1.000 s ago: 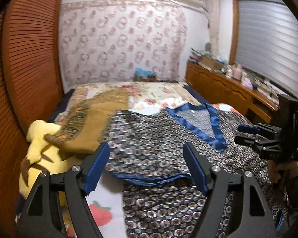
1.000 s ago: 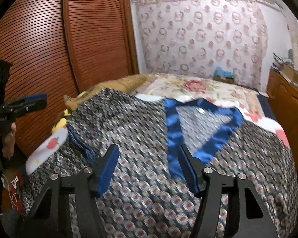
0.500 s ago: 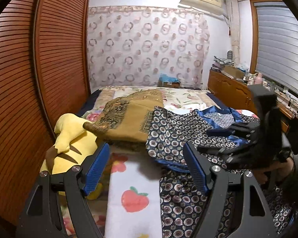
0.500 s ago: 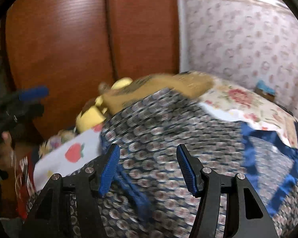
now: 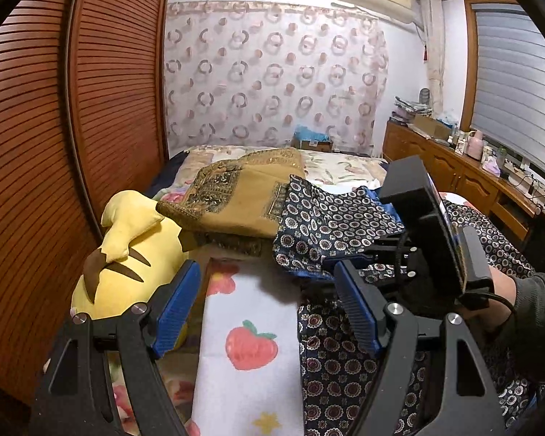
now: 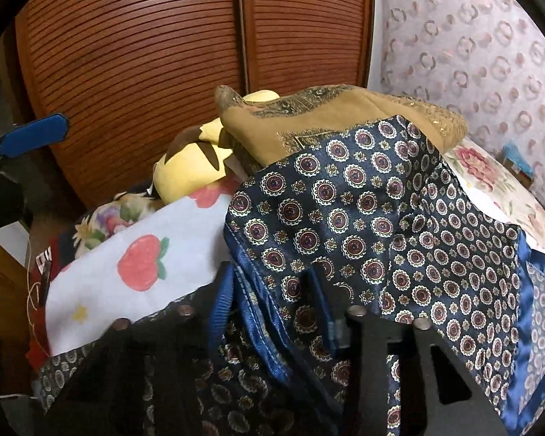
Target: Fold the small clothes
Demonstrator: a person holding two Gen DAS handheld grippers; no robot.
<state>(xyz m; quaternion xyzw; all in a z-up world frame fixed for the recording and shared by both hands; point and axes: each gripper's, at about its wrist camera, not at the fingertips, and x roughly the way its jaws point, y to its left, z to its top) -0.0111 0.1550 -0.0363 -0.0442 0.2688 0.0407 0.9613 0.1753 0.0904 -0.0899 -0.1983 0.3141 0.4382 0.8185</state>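
A navy patterned garment with blue satin trim (image 5: 330, 225) (image 6: 374, 218) lies on the bed, its left edge bunched up. My right gripper (image 6: 269, 309) is down in the cloth, with the blue-trimmed hem draped between and over its fingers; how far the jaws stand apart is hidden. It also shows in the left wrist view (image 5: 348, 259) at the garment's left edge. My left gripper (image 5: 265, 305) is open and empty, hovering above the strawberry-print sheet (image 5: 250, 348) left of the garment.
A folded tan patterned cloth (image 5: 243, 196) lies behind the garment. A yellow plush toy (image 5: 127, 254) sits at the left by the slatted wooden wardrobe doors (image 5: 54, 145). A wooden dresser (image 5: 465, 178) with clutter runs along the right wall.
My right gripper swung left across the garment and dropped onto its left hem, bunching the cloth. My left gripper pulled back and left, off the garment.
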